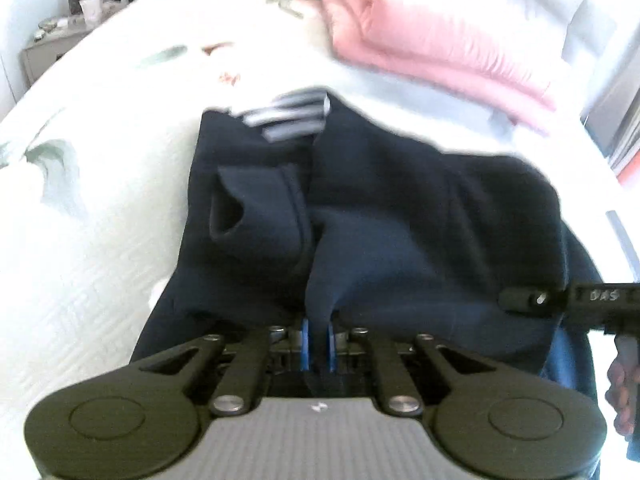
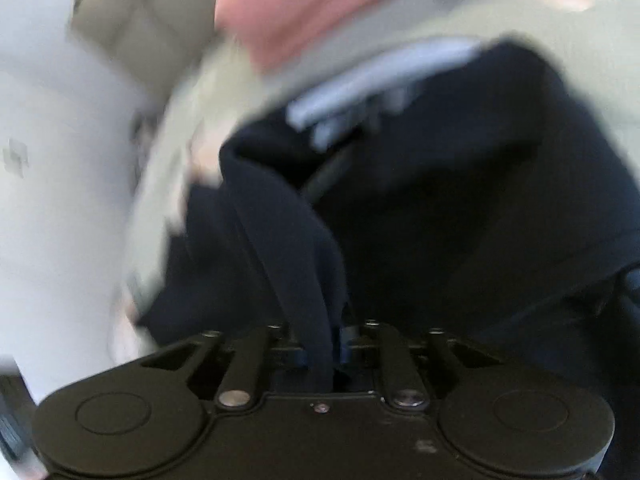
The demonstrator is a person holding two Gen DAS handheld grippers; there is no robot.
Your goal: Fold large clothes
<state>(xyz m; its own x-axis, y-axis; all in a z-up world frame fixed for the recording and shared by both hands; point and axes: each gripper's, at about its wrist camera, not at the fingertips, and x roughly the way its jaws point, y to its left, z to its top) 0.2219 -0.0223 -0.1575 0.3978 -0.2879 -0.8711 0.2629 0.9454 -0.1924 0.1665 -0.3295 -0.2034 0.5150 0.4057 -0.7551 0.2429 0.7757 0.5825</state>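
A dark navy garment [image 1: 380,208] with grey-white stripes at its far end lies partly folded on the white bed [image 1: 100,200]. My left gripper [image 1: 318,340] is shut on a fold of its near edge, pinched between the blue pads. My right gripper [image 2: 324,344] is shut on another fold of the same garment [image 2: 440,200], lifted off the bed; this view is blurred. The right gripper also shows at the right edge of the left wrist view [image 1: 568,304], over the garment's near right part.
A folded pink quilt [image 1: 432,44] lies at the far right of the bed, also in the right wrist view [image 2: 304,8]. A nightstand [image 1: 52,44] with cups and small items stands far left. The headboard runs behind.
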